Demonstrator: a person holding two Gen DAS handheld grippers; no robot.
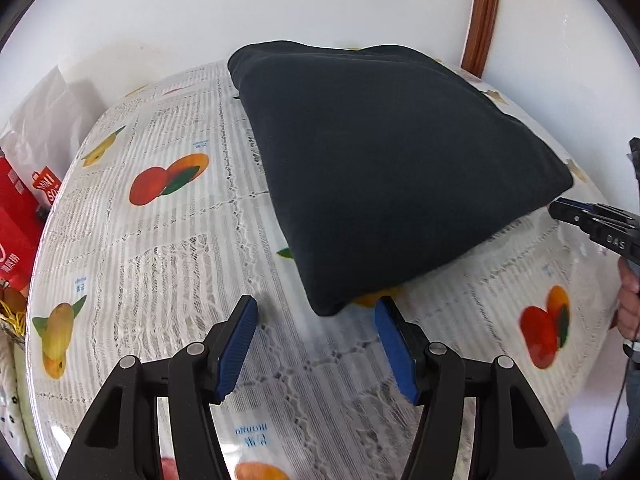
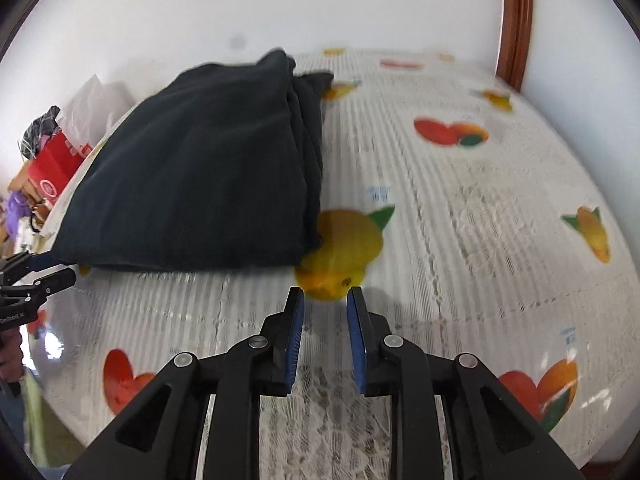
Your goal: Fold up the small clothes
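The tabletop (image 1: 168, 240), under a fruit-print lace cover, carries one dark cloth (image 1: 392, 176), folded into a thick pad of several layers. In the right wrist view the cloth (image 2: 192, 184) lies left of centre, its stacked fold edges facing right, with bare tabletop (image 2: 460, 208) to the right of it.

The main risk, as I judge it, is to the fold itself. The stack is loose and nothing pins it, so a gripper that catches only the top layer at a corner would peel it back and undo the work. A gripper sliding in low could also snag the lace cover and drag the whole pad sideways toward the left edge, where red boxes (image 1: 16, 216) and bags crowd close.

The left gripper (image 1: 316, 316) stands well apart, empty, its right pad just beside the near corner of the cloth; whether it touches I cannot tell. The same gripper (image 2: 40, 268) shows at the left rim of the right wrist view, tips at the cloth's near left corner.

The right gripper (image 2: 325, 300) has its fingers a narrow gap apart, nothing between them, above a printed lemon just near of the cloth's right corner. In the left view it (image 1: 568, 212) points at that corner without gripping it.
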